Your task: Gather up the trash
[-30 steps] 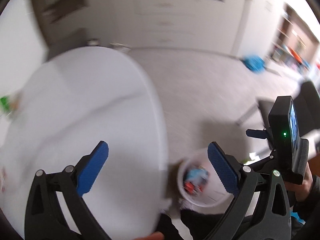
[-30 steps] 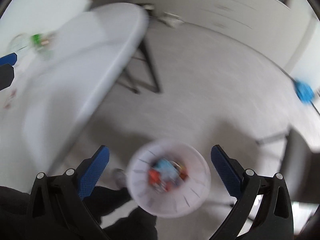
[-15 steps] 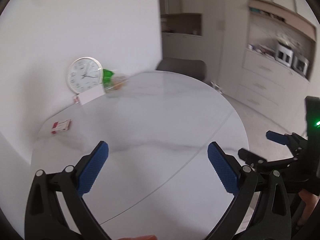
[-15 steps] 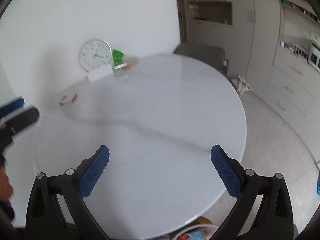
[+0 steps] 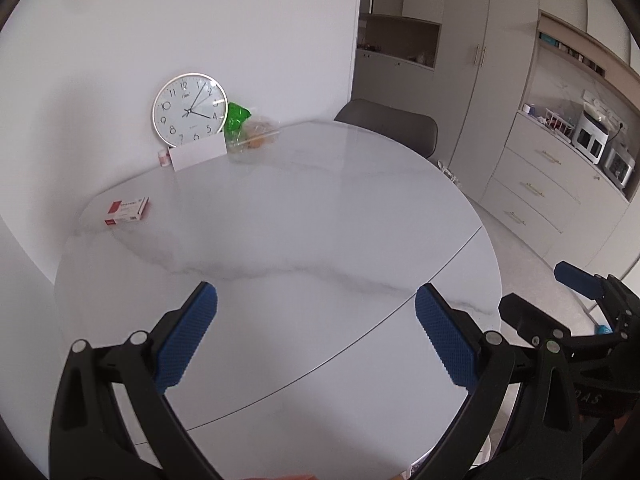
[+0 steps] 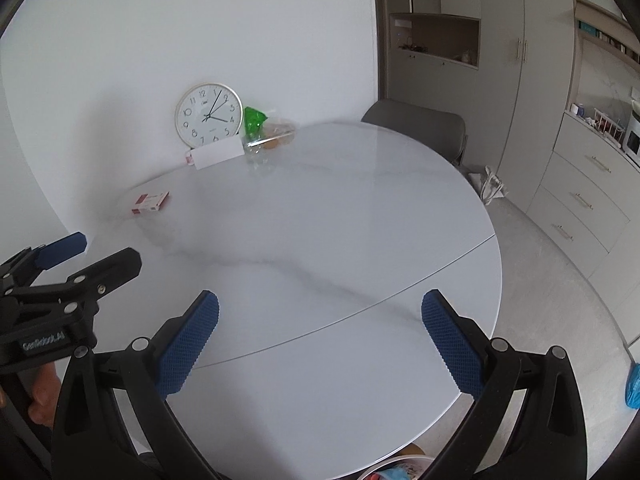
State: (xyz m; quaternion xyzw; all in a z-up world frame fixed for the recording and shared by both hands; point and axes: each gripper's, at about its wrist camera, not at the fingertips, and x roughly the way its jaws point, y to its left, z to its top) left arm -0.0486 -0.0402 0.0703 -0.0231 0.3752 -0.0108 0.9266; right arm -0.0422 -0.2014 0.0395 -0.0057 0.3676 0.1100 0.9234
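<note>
Both grippers are hovering over the near edge of the round white table (image 5: pixel 320 220), side by side. The left gripper (image 5: pixel 316 336) is sitting with its blue pads spread wide and nothing between them, and the right gripper (image 6: pixel 320 336) is gaping just the same, also empty. Only the right wrist view is catching the trash bin (image 6: pixel 404 468), peeking out under the table rim at the bottom of the frame with colorful wrappers inside; the left view isn't showing its contents.

Further out, a small red-and-white box (image 5: pixel 127 210) is lying flat near the left edge. At the far side, a clock (image 5: pixel 189 109) is leaning against the wall with a white card (image 5: pixel 198 155) propped in front, and a clear plastic bag with green stuff (image 5: pixel 248 130) is sitting just beside it. A gray chair (image 6: pixel 416 124) is standing behind the table.
</note>
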